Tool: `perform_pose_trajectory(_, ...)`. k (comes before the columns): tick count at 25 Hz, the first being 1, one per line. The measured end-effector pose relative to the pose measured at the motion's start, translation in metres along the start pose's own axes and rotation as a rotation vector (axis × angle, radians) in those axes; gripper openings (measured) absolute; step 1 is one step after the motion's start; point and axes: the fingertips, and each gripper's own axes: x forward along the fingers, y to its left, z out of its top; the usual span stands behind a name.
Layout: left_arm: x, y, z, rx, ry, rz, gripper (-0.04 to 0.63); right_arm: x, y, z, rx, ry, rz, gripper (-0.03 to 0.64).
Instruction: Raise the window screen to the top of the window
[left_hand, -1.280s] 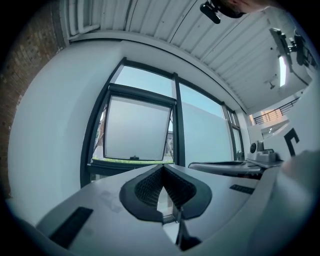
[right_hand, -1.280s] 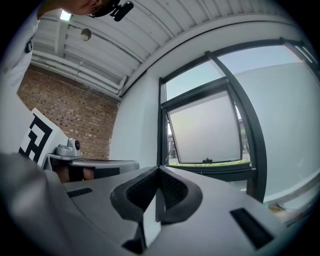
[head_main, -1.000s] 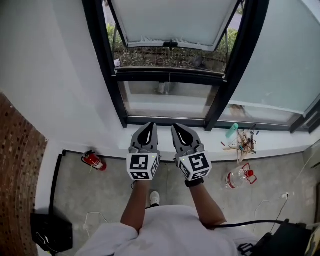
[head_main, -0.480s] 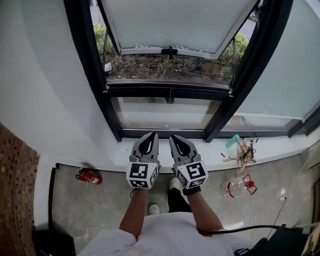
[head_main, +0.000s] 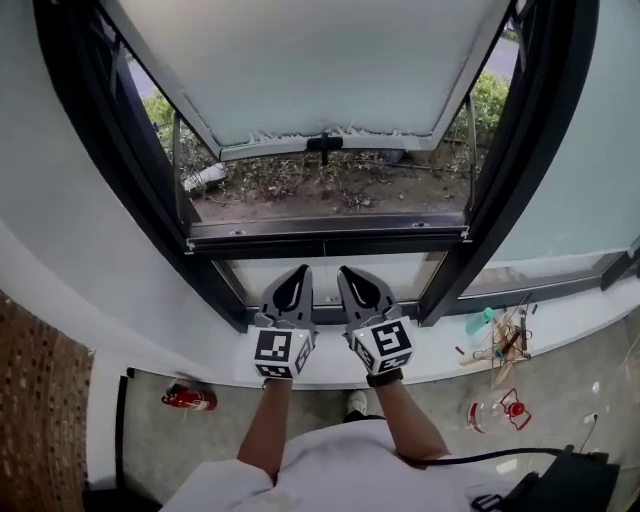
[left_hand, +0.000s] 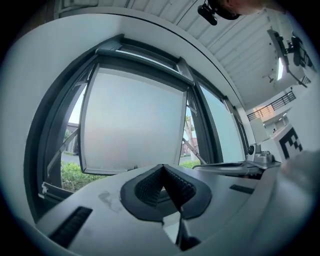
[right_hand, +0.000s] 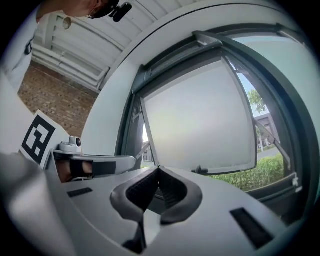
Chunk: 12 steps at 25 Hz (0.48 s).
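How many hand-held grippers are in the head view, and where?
2. The left hand-held gripper and the right hand-held gripper are side by side, jaws shut, above the white sill, pointing at the lower pane. No others seem hidden.

Black-framed window (head_main: 510, 150), seen steeply from above. Pale frosted sash (head_main: 310, 70) hinged at top, swung outward and tilted, lower edge well apart from the frame. Small dark handle (head_main: 324, 143) at the middle of that lower edge. Dark horizontal rail (head_main: 325, 236) low across the opening, just above a fixed lower pane (head_main: 410, 272). Screen mesh not made out anywhere in the opening.
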Motion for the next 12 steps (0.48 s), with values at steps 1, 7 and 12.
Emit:
perform_pose_trajectory(1,0.011,0.000,-0.002,0.005,0.001,0.004,0.000,0.005,-0.009,-0.002,0.001,0.003,0.005,0.002)
perform_pose_trajectory(7,0.055,0.003,-0.038,0.025,0.070,0.005,0.000,0.023,-0.052,-0.050,0.059,0.082,0.011,0.002)
perform_pose_trajectory(12,0.077,0.015,-0.069,0.075,0.158,-0.028,0.000,0.045,-0.065,-0.097,0.082,0.168,0.003,0.002)
